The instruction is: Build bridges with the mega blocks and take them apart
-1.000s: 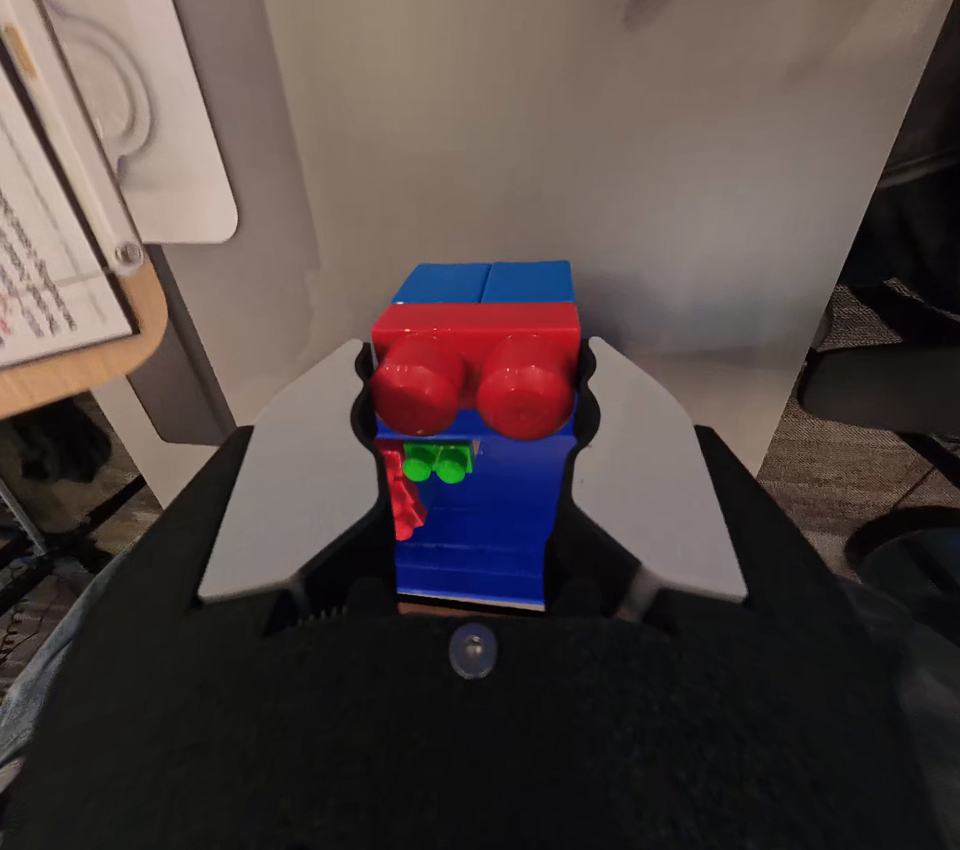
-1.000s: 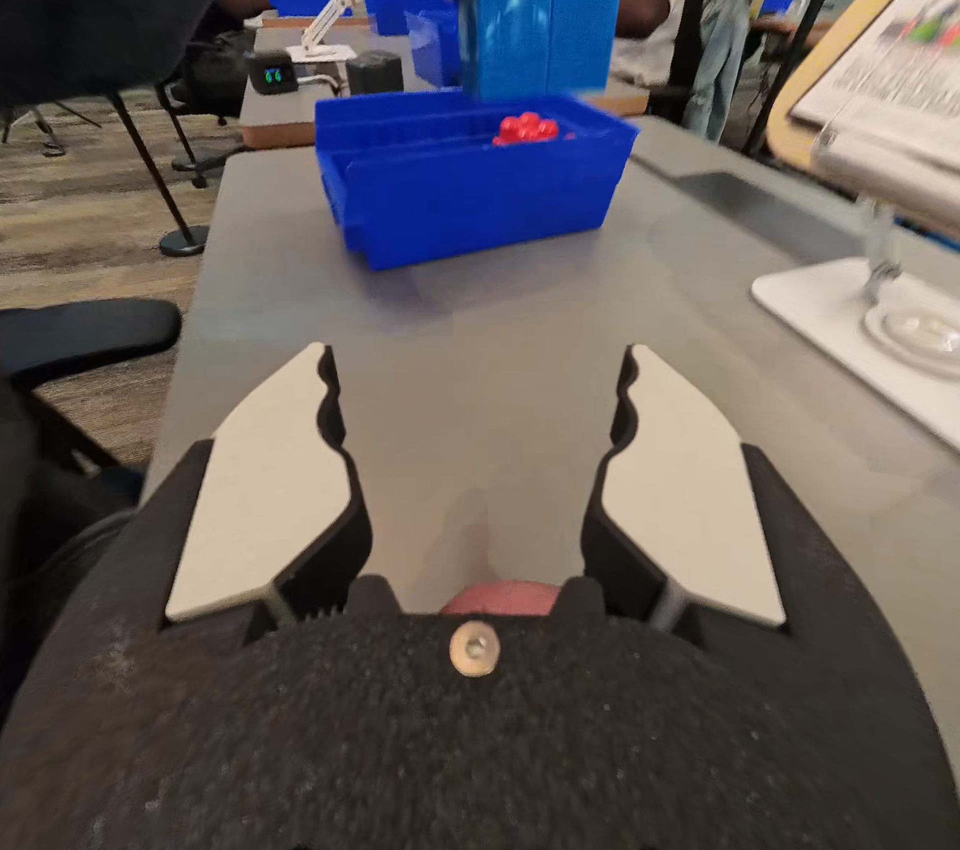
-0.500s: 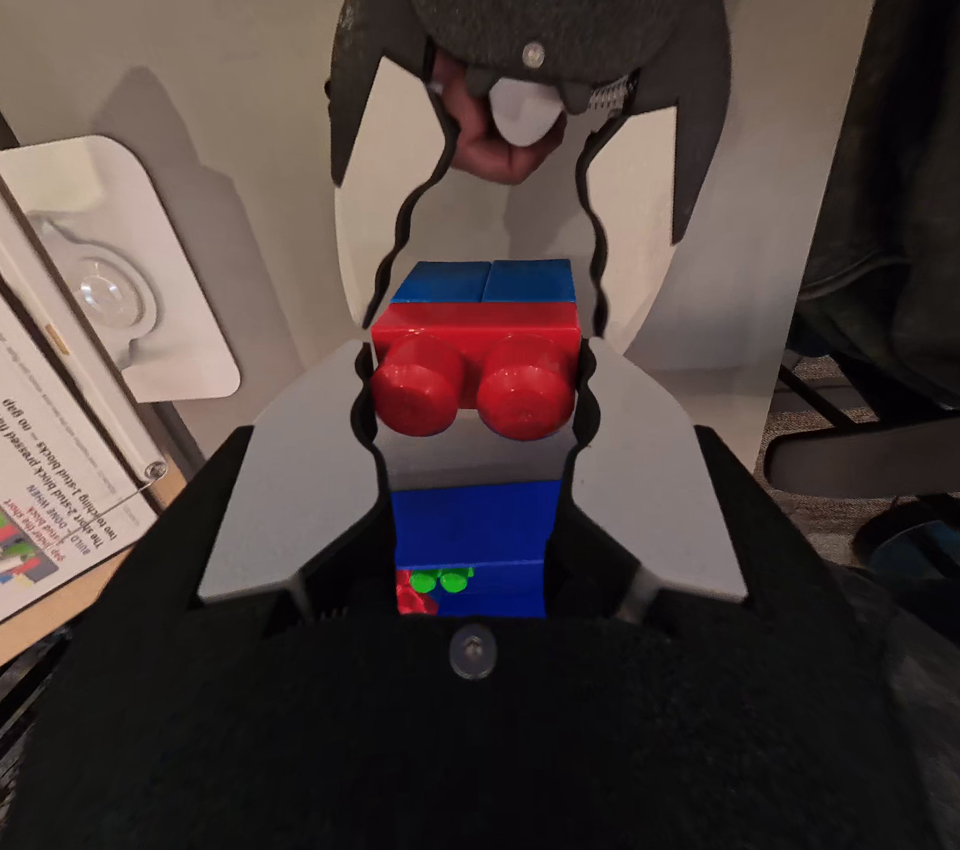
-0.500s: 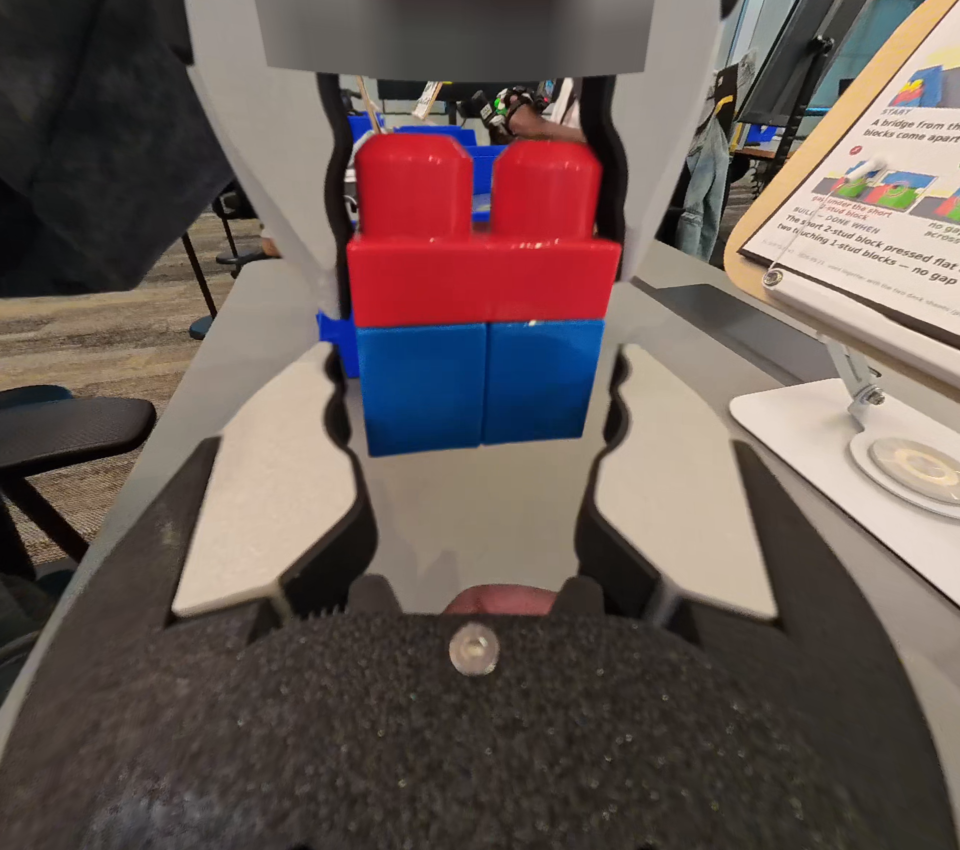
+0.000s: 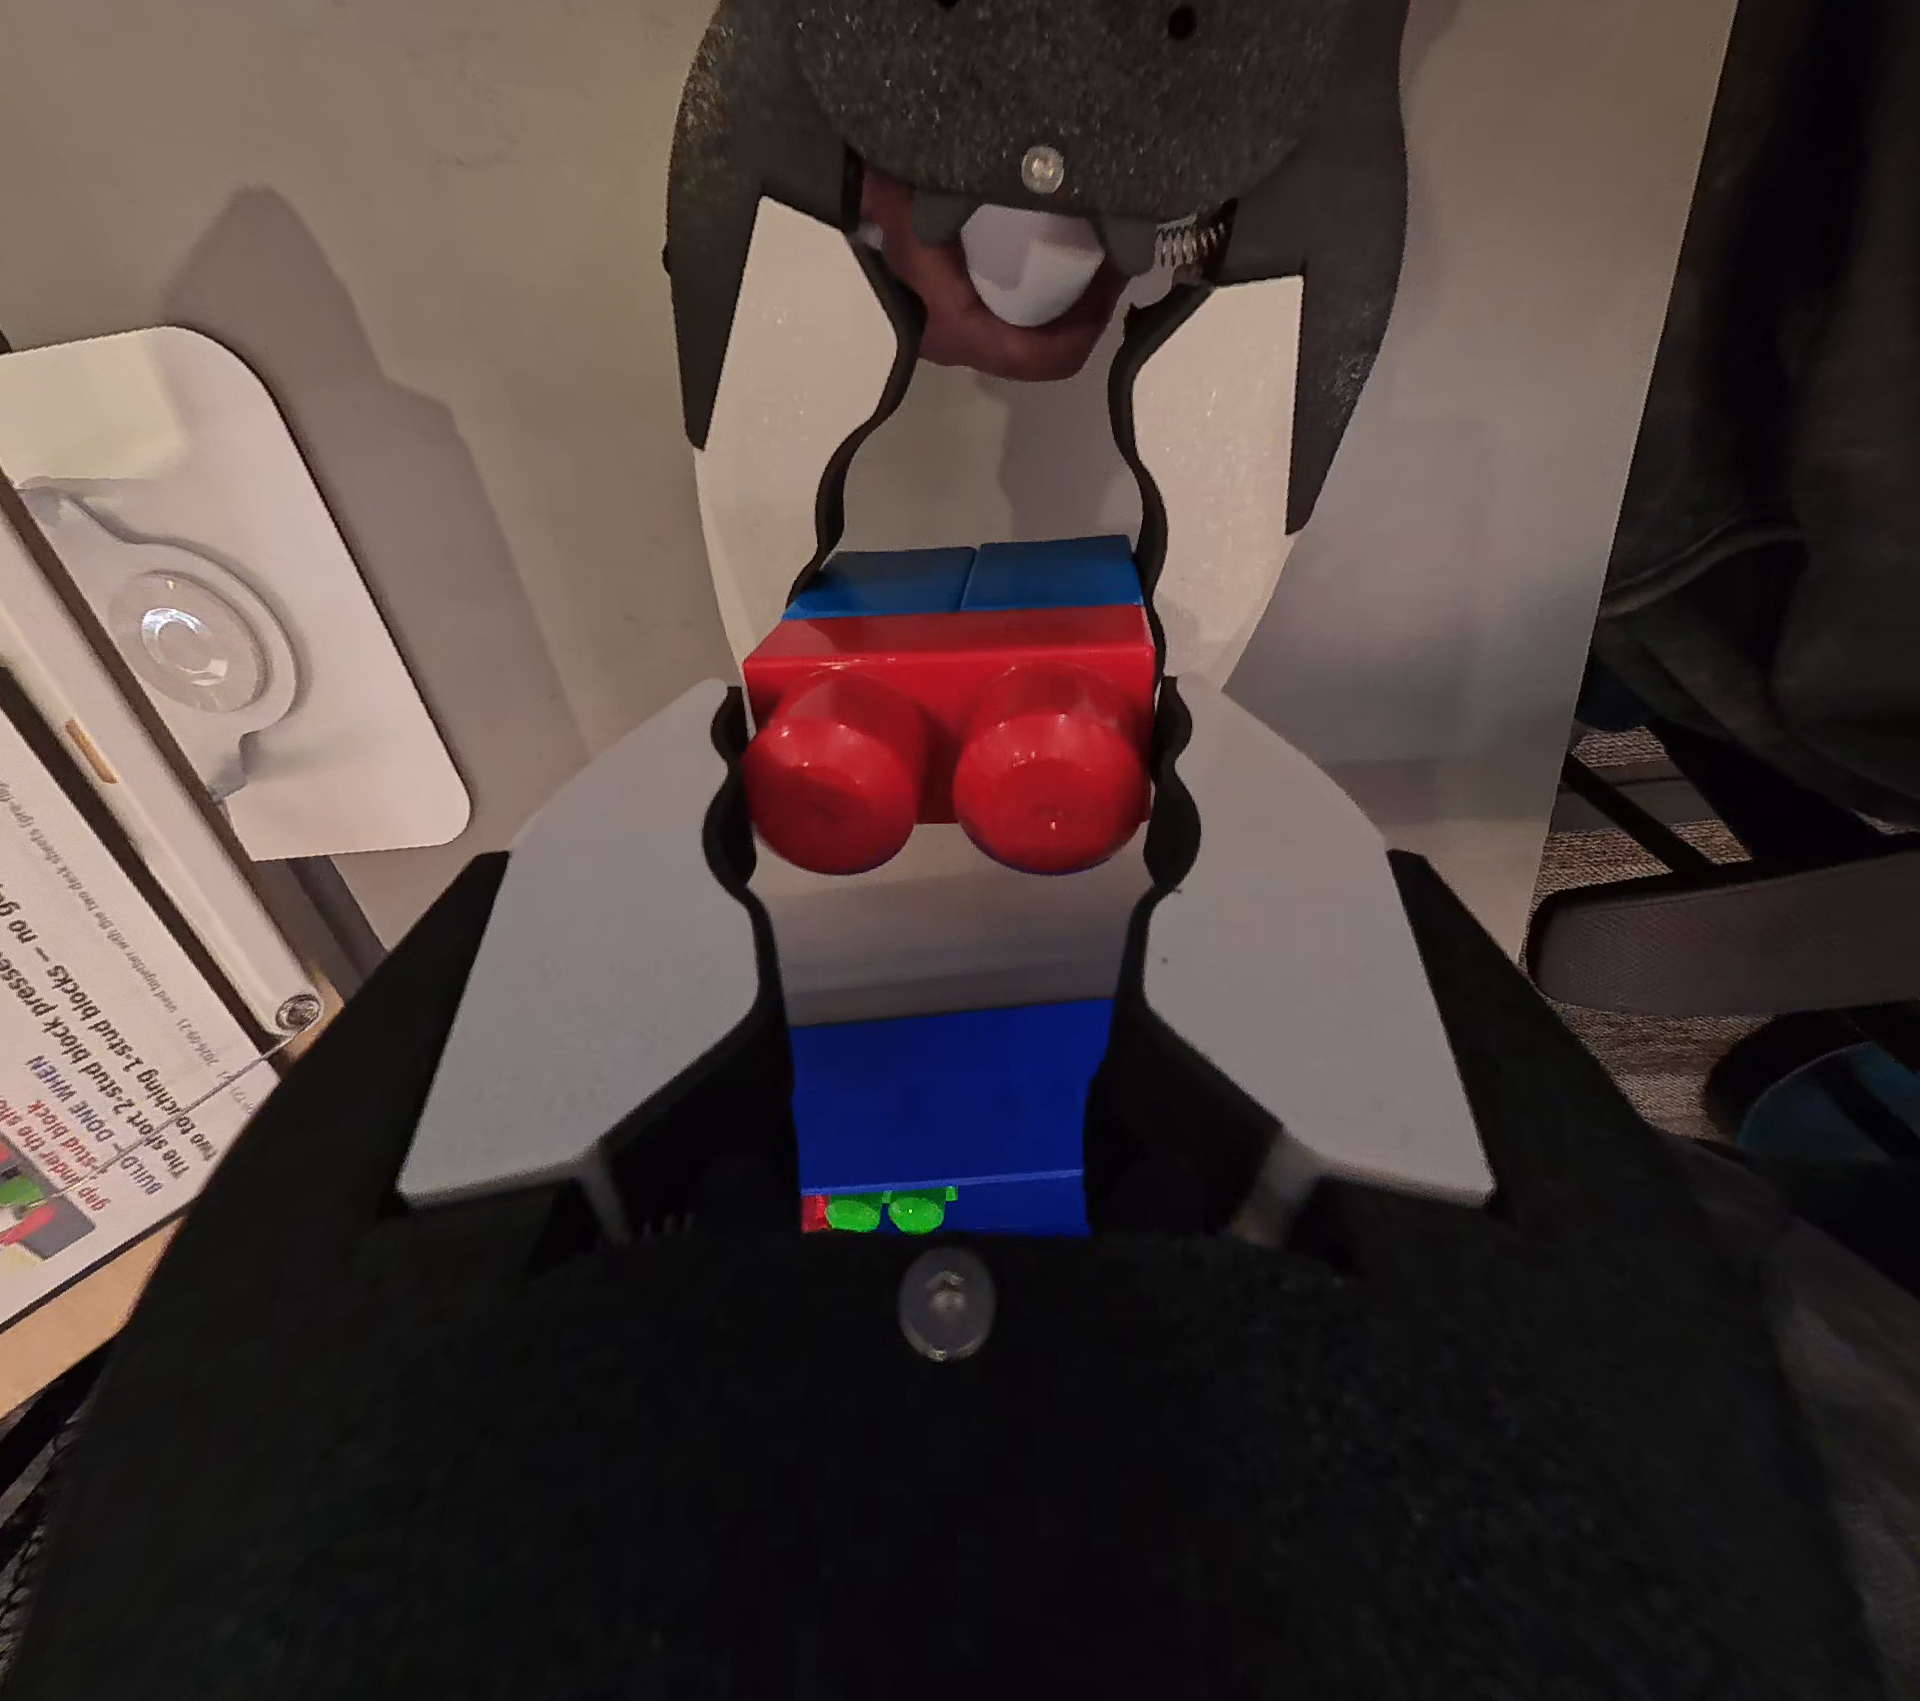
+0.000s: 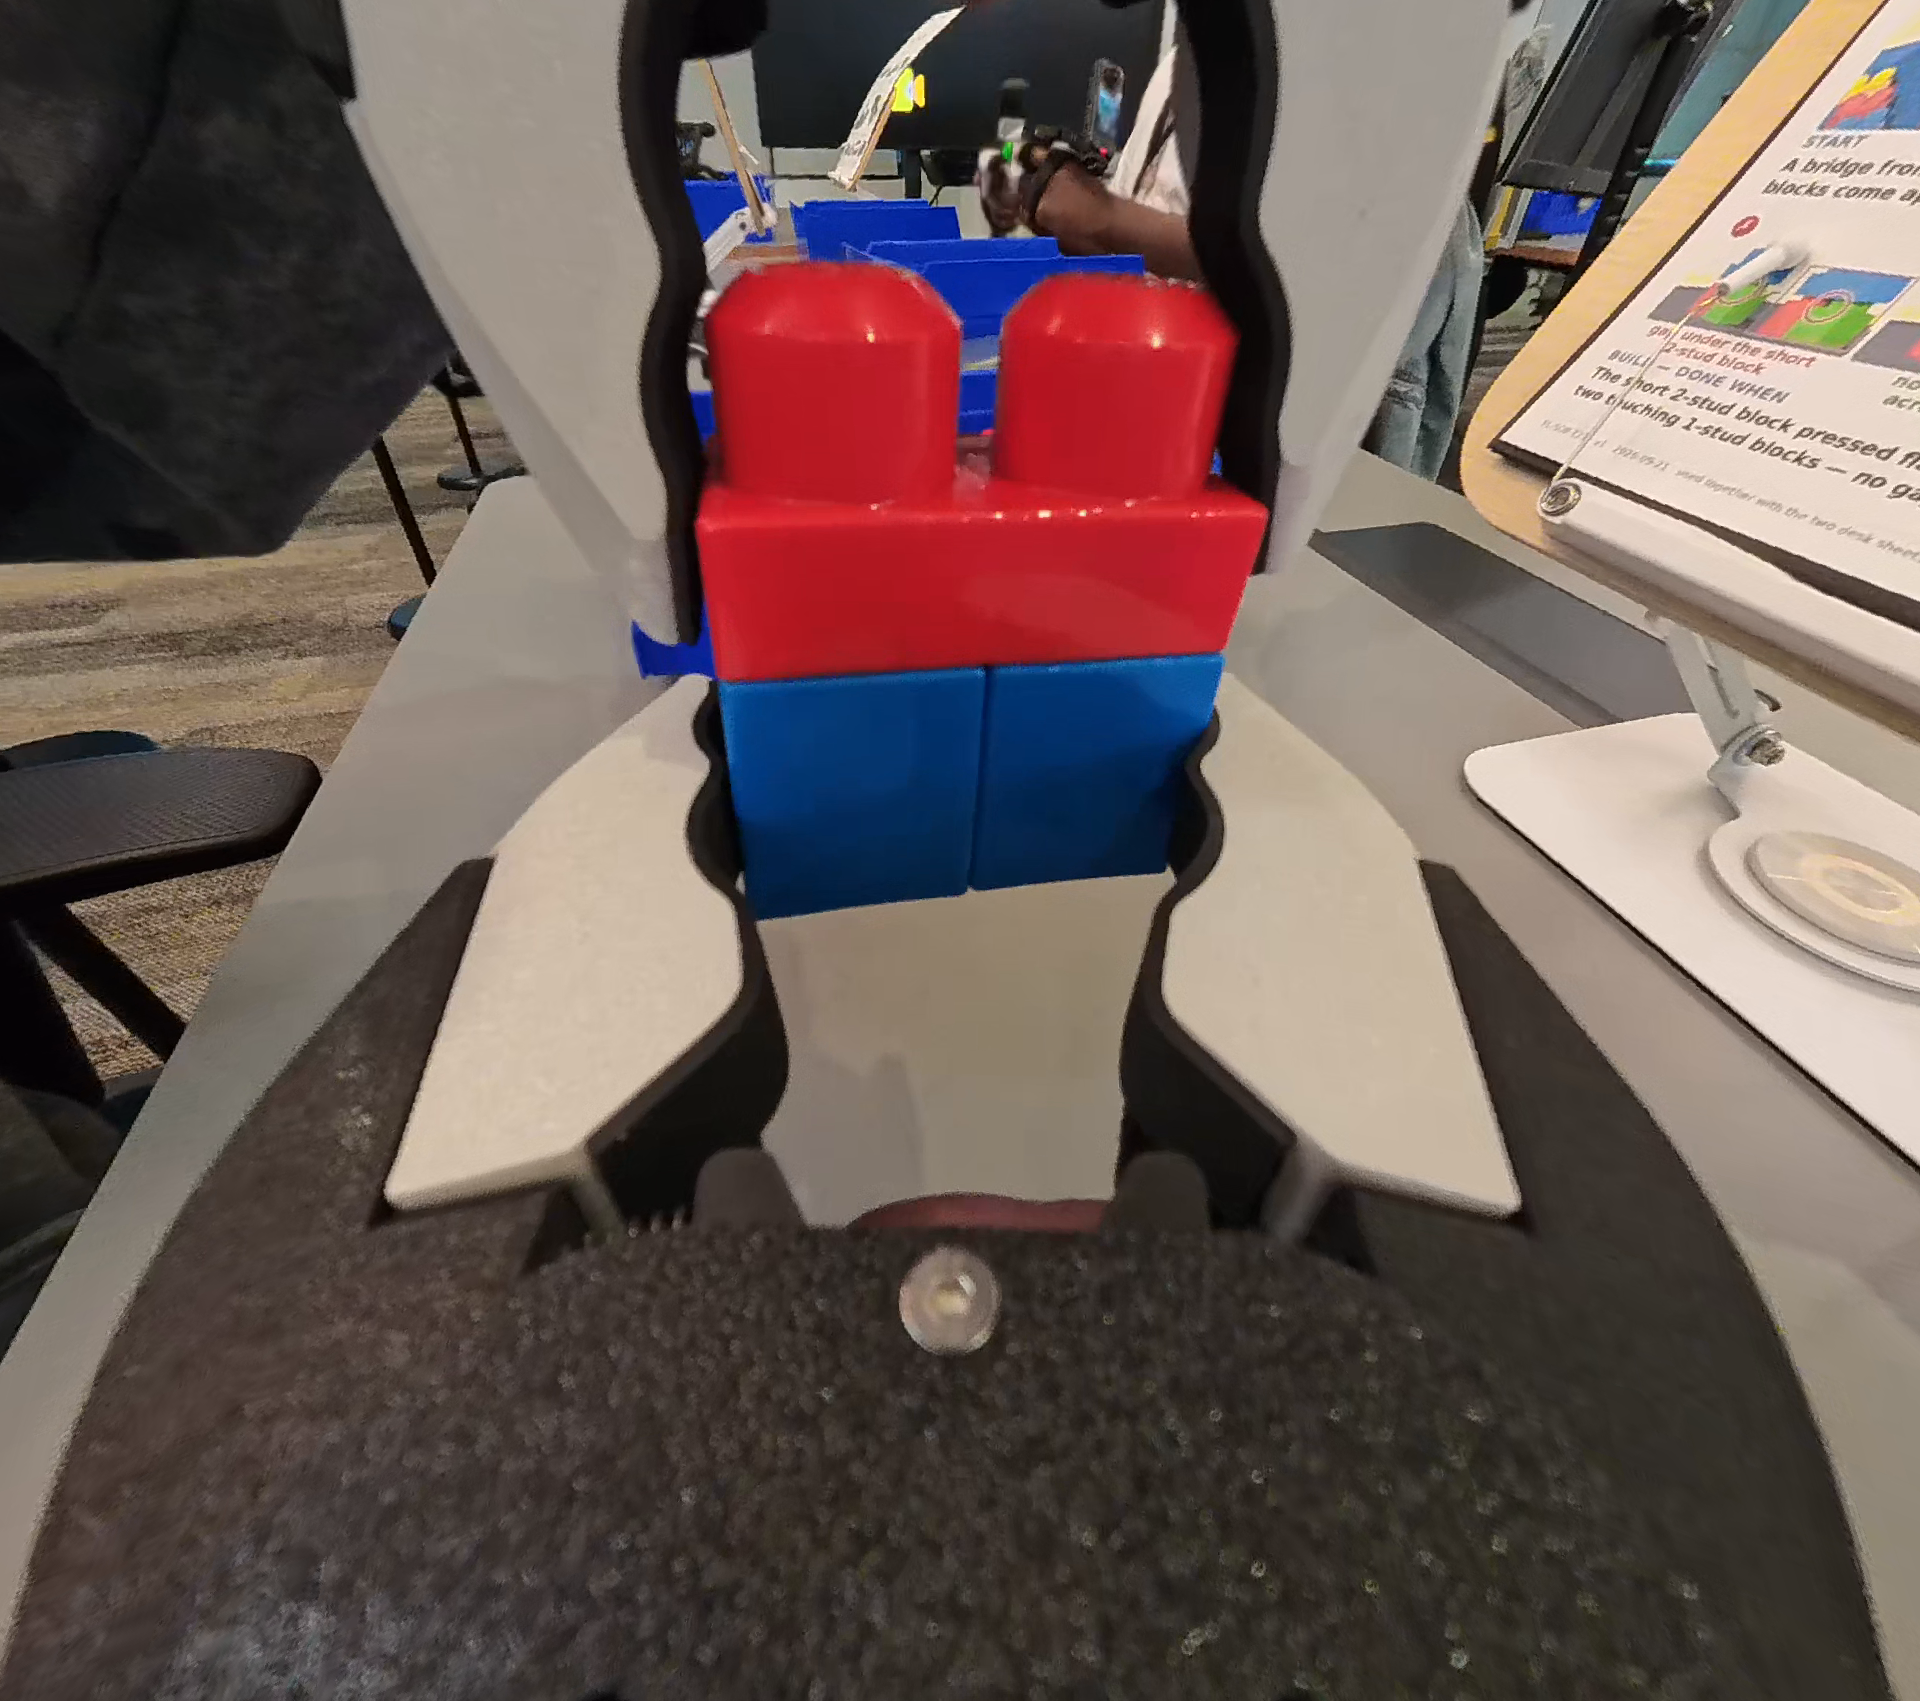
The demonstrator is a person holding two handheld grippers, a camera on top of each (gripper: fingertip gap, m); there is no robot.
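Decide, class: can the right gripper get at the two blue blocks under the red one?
Probably yes: the right gripper already flanks the blue blocks, nothing between; the left gripper holds only the red block.

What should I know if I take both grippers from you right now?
Left gripper: shut on the red block's sides.
Right gripper: shut on the two blue blocks under it.
The three are joined and held above the table; the blue bin, green blocks inside, is nearby.
Done: bridge built.
Left: probably pull red off blue, then split the blues.
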